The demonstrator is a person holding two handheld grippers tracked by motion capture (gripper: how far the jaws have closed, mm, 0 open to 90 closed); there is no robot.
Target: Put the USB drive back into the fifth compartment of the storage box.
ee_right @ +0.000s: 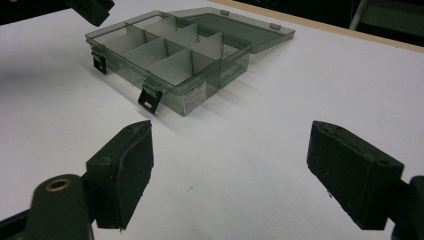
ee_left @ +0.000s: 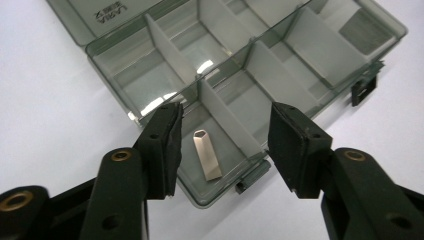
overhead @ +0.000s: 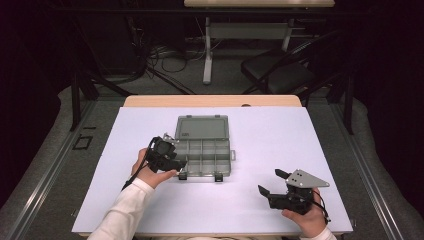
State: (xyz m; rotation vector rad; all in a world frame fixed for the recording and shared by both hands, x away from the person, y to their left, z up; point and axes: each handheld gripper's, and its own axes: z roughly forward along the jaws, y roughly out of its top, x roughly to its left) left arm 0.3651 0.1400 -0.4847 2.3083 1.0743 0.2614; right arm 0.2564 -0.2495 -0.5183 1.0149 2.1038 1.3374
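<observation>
While hovering over the near-left corner of the organizer box [overhead: 202,152], the left gripper [overhead: 176,165] is standing with its jaws parted and pressing on nothing; no earlier frame is at hand to compare. Directly beneath the gap, a small silver metal piece [ee_left: 207,154] is lying loose on the floor of the box's corner compartment, touching neither pad, with a white divider [ee_left: 227,117] running just beside it. Seen from the left gripper view alone, that piece is sitting too low behind the box's smoky wall to make out from above. From the high view, the box's lid [overhead: 202,127] is lying flat open on the far side of the box, on the white table [overhead: 270,130]. Well to the right of the box and nearer the person, the right gripper [overhead: 273,182] is resting wide open over bare tabletop, holding nothing. From the right gripper view, two black latches [ee_right: 150,98] are hanging off the box's front wall.
</observation>
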